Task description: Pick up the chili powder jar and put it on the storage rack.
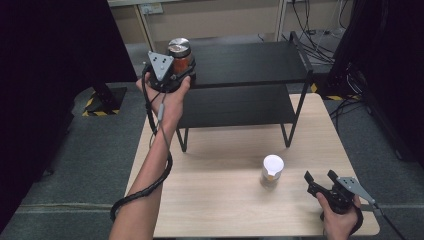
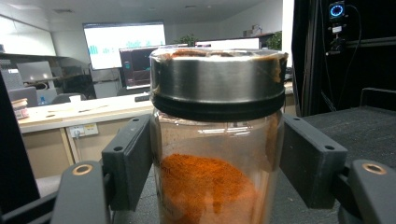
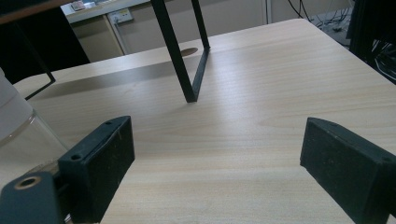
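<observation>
A glass jar of orange-red powder [image 1: 181,56] with a steel lid is at the left end of the black shelf's top tier [image 1: 250,62]. My left gripper [image 1: 172,75] is shut on it; in the left gripper view the jar [image 2: 215,154] sits between both pads [image 2: 128,161], which press its sides. A second jar with a white lid [image 1: 272,170] stands on the wooden table [image 1: 220,200]. My right gripper [image 1: 320,180] rests open at the table's front right, nothing between its pads [image 3: 100,163]. The white-lidded jar's glass edge [image 3: 18,135] shows at the left of the right gripper view.
The two-tier black shelf stands on the table's far half; its lower tier [image 1: 235,105] is bare. A shelf leg [image 3: 180,60] stands ahead of the right gripper. Cables [image 1: 320,45] lie on the floor behind the table.
</observation>
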